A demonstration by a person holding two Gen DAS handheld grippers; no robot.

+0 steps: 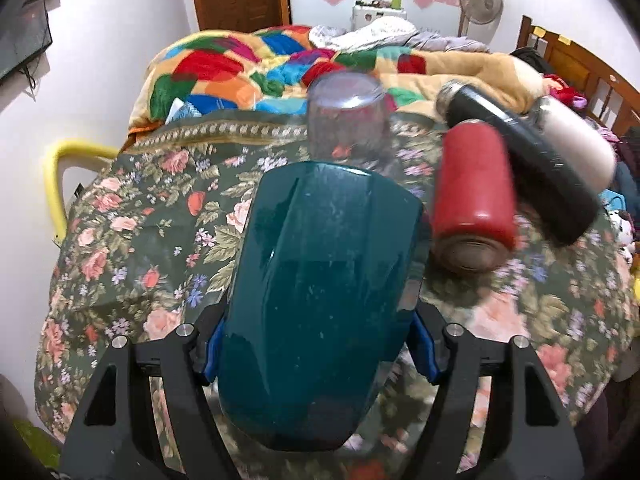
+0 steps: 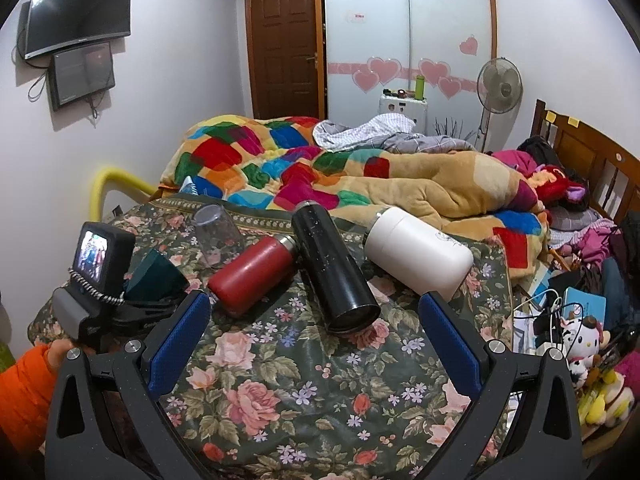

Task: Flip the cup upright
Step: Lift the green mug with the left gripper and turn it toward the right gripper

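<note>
My left gripper [image 1: 320,344] has its fingers clamped on the teal cup [image 1: 320,300] (red flask [image 1: 474,196] at 2 o'clock). My right gripper [image 2: 316,344] fingers spread wide, holding nothing, over the floral worktop [image 2: 304,392].

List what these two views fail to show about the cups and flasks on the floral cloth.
- Teal cup, left wrist view: its mouth and base are not identifiable; it fills the frame and hides the left gripper pads.
- Clear cup, left wrist view: its lower edge sits behind the teal cup.
- Red flask and black flask, left wrist view: motion-blurred.
- White flask, right wrist view: its base is behind the right gripper finger.
</note>
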